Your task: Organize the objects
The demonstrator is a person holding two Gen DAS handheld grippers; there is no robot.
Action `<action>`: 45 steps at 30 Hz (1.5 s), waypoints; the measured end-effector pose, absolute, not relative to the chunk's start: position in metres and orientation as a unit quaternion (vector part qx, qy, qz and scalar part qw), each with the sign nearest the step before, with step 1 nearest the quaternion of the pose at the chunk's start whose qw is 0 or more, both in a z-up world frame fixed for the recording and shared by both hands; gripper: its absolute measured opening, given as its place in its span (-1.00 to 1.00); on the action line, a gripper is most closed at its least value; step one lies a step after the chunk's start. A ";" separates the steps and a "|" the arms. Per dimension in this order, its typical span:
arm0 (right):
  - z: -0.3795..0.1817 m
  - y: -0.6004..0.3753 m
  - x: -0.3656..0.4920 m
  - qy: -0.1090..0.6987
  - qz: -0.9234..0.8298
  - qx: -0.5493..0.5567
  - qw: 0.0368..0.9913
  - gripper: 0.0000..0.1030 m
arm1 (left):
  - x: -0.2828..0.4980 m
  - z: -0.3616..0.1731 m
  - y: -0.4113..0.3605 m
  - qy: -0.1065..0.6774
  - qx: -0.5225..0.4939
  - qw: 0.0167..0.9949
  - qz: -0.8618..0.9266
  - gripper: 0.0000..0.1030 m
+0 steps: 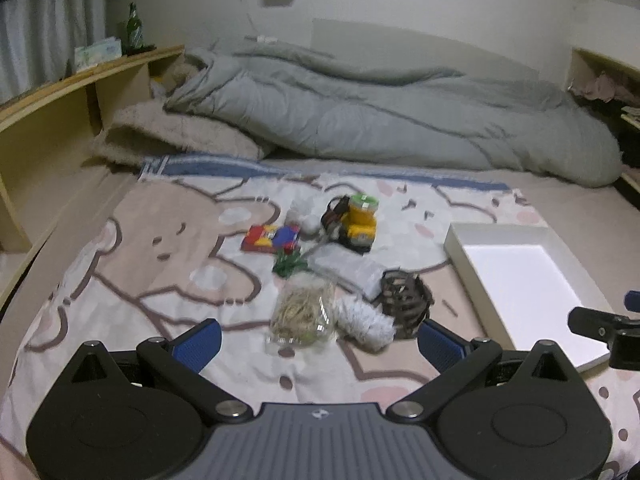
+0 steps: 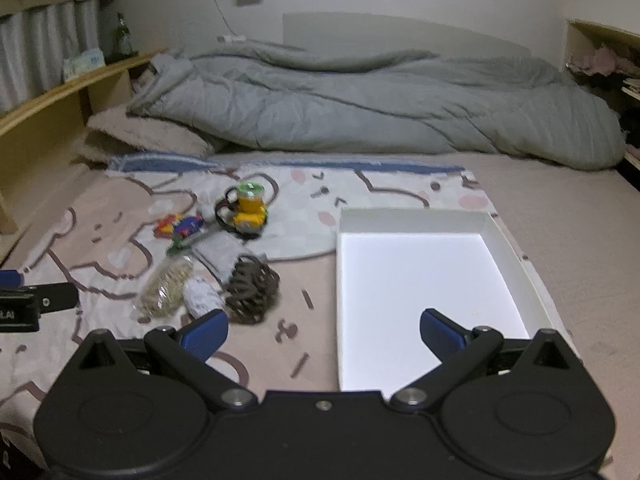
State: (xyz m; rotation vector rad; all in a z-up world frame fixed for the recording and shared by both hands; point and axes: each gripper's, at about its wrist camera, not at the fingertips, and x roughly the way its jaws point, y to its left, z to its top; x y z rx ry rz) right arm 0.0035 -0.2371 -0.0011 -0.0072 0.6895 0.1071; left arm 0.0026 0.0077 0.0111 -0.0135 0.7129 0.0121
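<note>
Grey duvet (image 1: 380, 120) fills the top of both views, and we've got the cartoon-print blanket (image 1: 160, 248) spread below it. White tray (image 2: 416, 280) sits right of centre in the right view. The clutter pile's mid-frame: yellow toy (image 1: 360, 224), brown woven basket (image 1: 406, 300), bag of rubber bands (image 1: 300, 316). Our left gripper (image 1: 318, 340) and right gripper (image 2: 324, 332) both hang wide apart, holding nothing.

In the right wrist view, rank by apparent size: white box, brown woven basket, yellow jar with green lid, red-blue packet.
1. white box, by far the largest.
2. brown woven basket.
3. yellow jar with green lid and red-blue packet: these look alike, and both lie farther back, so I won't rank them.
</note>
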 end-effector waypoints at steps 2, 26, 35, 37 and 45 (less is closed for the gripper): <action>0.006 -0.235 0.006 0.327 0.059 -0.003 0.943 1.00 | 0.003 0.016 0.007 0.338 0.004 0.941 0.009 1.00; 0.043 -0.205 0.111 0.274 0.077 0.019 0.958 1.00 | 0.094 0.045 0.027 0.297 0.012 0.954 0.033 1.00; -0.001 -0.205 0.158 0.314 0.084 0.075 0.943 1.00 | 0.131 0.003 0.027 0.330 0.027 0.943 0.034 1.00; -0.013 -0.205 0.169 0.341 0.098 0.094 0.930 1.00 | 0.143 -0.011 0.028 0.364 0.039 0.930 0.026 1.00; -0.062 -0.209 0.199 0.427 0.092 0.162 0.885 0.69 | 0.182 -0.055 0.049 0.451 0.009 0.892 0.019 1.00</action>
